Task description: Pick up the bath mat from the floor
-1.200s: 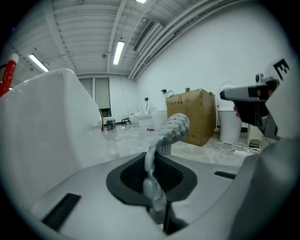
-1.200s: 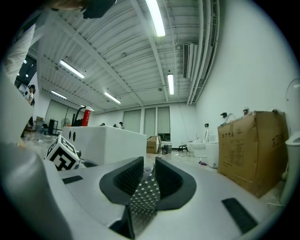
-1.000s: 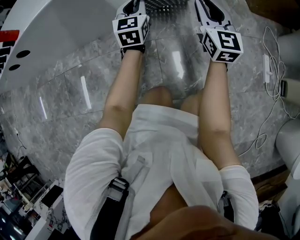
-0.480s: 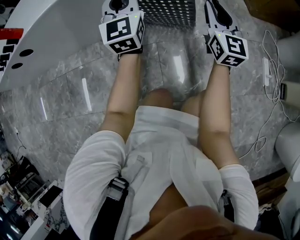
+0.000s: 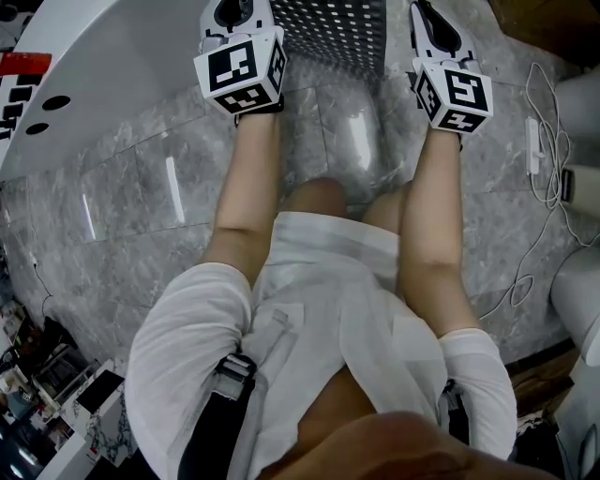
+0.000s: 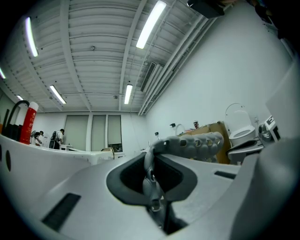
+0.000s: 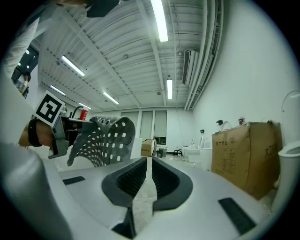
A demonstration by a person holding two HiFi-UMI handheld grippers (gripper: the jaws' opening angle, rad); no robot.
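The bath mat (image 5: 337, 28) is dark grey rubber with rows of small holes. It hangs off the floor at the top of the head view, stretched between my two grippers. My left gripper (image 5: 234, 11) is shut on the mat's left edge. In the left gripper view the mat (image 6: 197, 143) curls away to the right from the shut left gripper (image 6: 152, 187). My right gripper (image 5: 427, 14) is shut on the right edge. In the right gripper view a thin strip of mat sits in the right gripper (image 7: 147, 176), and the mat's perforated sheet (image 7: 105, 140) bows off to the left.
A white bathtub rim (image 5: 84, 75) runs along the upper left over the grey marble floor (image 5: 141, 216). A white cable (image 5: 544, 141) trails at the right. A toilet (image 6: 239, 124) and a cardboard box (image 7: 243, 154) stand across the room.
Both grippers have moved up and slightly apart in the head view, carrying the mat, and more of its perforated surface now shows between them.
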